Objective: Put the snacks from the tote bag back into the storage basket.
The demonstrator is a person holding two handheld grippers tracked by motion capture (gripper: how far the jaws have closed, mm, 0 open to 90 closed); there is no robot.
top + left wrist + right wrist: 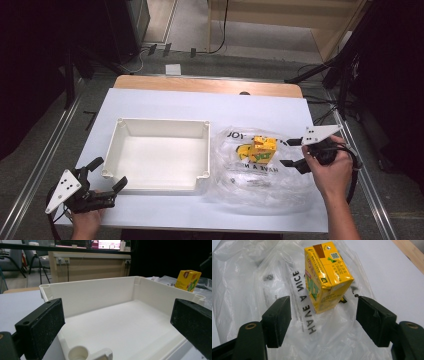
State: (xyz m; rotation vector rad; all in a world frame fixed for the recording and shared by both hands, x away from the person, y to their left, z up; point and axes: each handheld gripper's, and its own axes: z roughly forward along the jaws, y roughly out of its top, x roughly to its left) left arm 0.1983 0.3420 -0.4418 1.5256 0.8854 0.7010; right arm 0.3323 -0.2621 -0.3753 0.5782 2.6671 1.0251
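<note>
High view: a person at a table (165, 102) with a hand-held gripper in each hand

Juice carton: one yellow carton (262, 149) stands upright on a crinkly clear plastic bag (235, 182), just right of the white tray (120, 135)

Right hand-held gripper (291, 152): jaws apart, nothing pinched; the right gripper view has the carton (325, 277) just past the tips, not touching either one

Left hand-held gripper (107, 173): wide open, holding nothing, parked at the tray's near left corner; in the left gripper view the tray (100, 290) sits between and beyond the jaws

Step in hand, my guess: getting that carton picked up, probably headed for the tray

How I'd do it: go in straight so both pads land on the flat sides, around the middle. Keep the tips above the bag film so it doesn't get pinched and dragged along. Squeeze gently, cartons dent

Count: one carton, one bag, one tray, two hand-held grippers

Tray contents: nothing I can see in it
</note>
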